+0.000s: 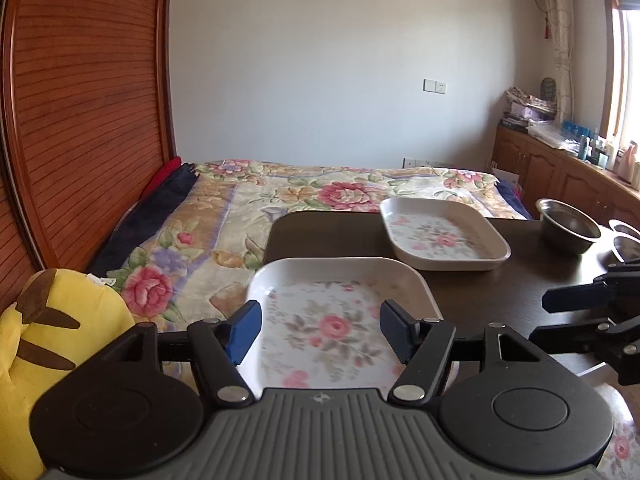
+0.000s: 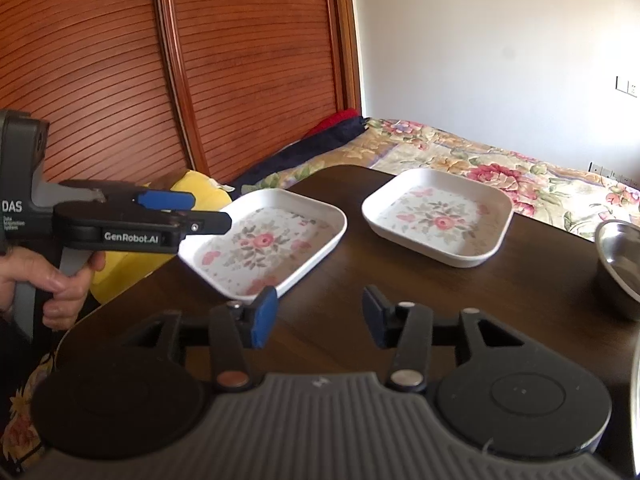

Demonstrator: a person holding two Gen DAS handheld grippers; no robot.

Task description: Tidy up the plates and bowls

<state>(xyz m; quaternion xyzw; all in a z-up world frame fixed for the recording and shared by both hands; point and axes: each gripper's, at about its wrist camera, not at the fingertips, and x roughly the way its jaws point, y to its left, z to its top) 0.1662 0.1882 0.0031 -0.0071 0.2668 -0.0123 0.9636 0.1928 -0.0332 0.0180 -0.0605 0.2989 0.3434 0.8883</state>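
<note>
Two white square plates with a rose pattern lie on a dark table (image 1: 500, 300). The near plate (image 1: 340, 320) sits at the table's left corner, and my left gripper (image 1: 320, 330) hovers open above its near edge, gripping nothing. The far plate (image 1: 444, 236) lies behind it to the right. A steel bowl (image 1: 568, 226) stands further right. In the right wrist view my right gripper (image 2: 320, 316) is open over bare table, just in front of the near plate (image 2: 264, 244). The far plate (image 2: 438, 216) and the steel bowl (image 2: 620, 268) lie beyond it. A hand (image 2: 60, 280) holds the left gripper (image 2: 212, 211).
A second steel bowl (image 1: 626, 240) shows at the right edge. A bed with a floral blanket (image 1: 280, 196) runs behind the table. A yellow plush toy (image 1: 48, 344) lies at the left, under a louvred wooden wardrobe (image 1: 88, 100). Cabinets (image 1: 560, 172) line the window wall.
</note>
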